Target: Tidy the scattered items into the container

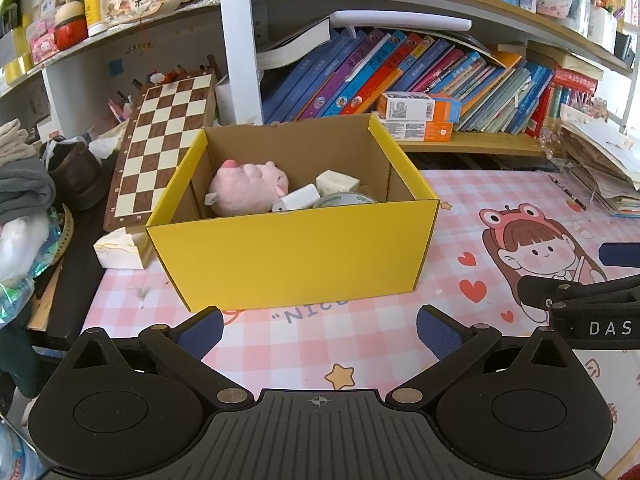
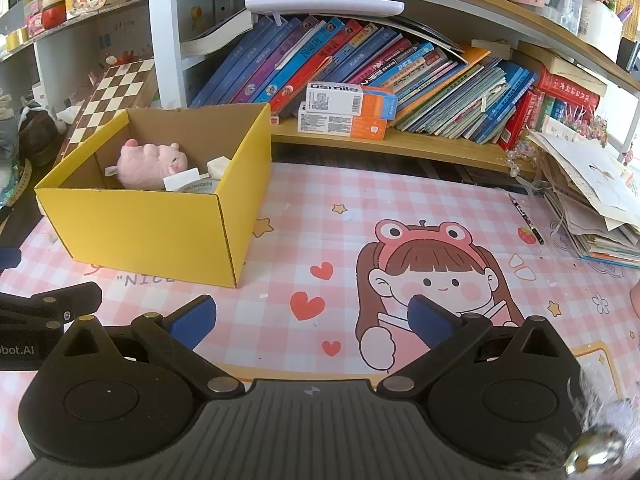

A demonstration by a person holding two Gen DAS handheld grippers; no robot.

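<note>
Both the left gripper point(image 1: 320, 330) and the right gripper point(image 2: 312, 320) hung spread and empty above the pink mat point(image 2: 320, 216), the yellow box point(image 1: 296, 256), already holding a pink plush point(image 1: 248, 188), lying straight ahead of the nearer left one, while a pen point(image 2: 527, 219) lay far right.

Child's study desk at home, I'd say. My view: pink checked desk mat point(image 2: 304, 208) with cartoon girl, shelf of leaning children's books point(image 2: 360, 64), chessboard point(image 1: 168, 140), paper stack point(image 2: 592, 196), trinkets on upper shelves point(image 1: 80, 12).
</note>
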